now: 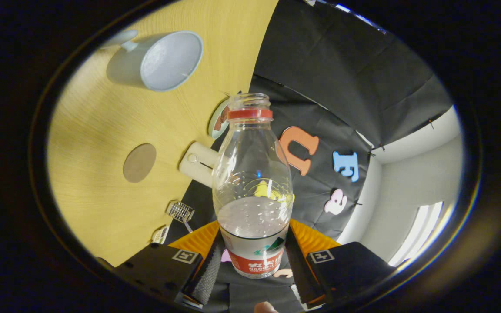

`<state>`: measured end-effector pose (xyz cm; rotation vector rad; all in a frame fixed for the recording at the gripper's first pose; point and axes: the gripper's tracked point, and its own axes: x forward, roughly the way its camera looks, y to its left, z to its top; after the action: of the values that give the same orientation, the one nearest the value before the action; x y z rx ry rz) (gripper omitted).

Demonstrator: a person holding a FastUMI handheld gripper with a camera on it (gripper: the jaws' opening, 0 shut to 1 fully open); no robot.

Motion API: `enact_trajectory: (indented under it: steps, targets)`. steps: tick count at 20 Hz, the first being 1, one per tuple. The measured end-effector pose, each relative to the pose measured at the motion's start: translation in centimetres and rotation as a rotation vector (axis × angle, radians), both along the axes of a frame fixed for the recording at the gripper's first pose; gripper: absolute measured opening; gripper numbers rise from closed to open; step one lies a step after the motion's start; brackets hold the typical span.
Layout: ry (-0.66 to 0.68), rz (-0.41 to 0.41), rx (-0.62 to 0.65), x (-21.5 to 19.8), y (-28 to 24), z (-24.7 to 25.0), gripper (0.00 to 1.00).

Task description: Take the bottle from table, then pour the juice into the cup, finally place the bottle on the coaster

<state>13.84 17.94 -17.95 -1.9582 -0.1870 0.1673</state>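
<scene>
A clear plastic bottle (252,182) with a red neck ring and no cap stands between my fingers, both of them pressing on its labelled lower part. My gripper (254,256) is shut on it and holds it up off the table, tilted sideways against the tabletop. A little pale liquid sits in its lower half. The light grey cup (163,61) with a handle stands on the wooden table (102,117), well beyond the bottle's mouth and off to the left. The round brown coaster (139,162) lies flat on the table left of the bottle.
A small cream box (199,163) sits by the table's edge just behind the bottle. A round dish (218,119) leans at the table edge near the bottle neck. A small metal mesh piece (181,211) lies near the left finger. The booth's black cloth wall (342,87) is beyond.
</scene>
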Motion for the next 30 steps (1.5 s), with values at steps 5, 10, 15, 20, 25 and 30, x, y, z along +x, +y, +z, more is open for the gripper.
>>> enact_trajectory:
  steps: [5,10,15,20,25,30]
  targets:
    - [0.008,-0.001,-0.002,-0.1,0.1,-0.4,0.78]
    - [0.013,-0.006,0.005,0.0,0.0,-0.6,0.78]
    - [0.035,-0.020,0.025,-0.1,-0.3,-1.1,0.78]
    - [0.071,-0.045,0.077,-0.1,-0.5,-1.6,0.78]
    - [0.178,-0.109,0.232,-0.6,-1.5,-3.2,0.78]
    - [0.279,-0.163,0.461,-1.3,-2.6,-3.8,0.79]
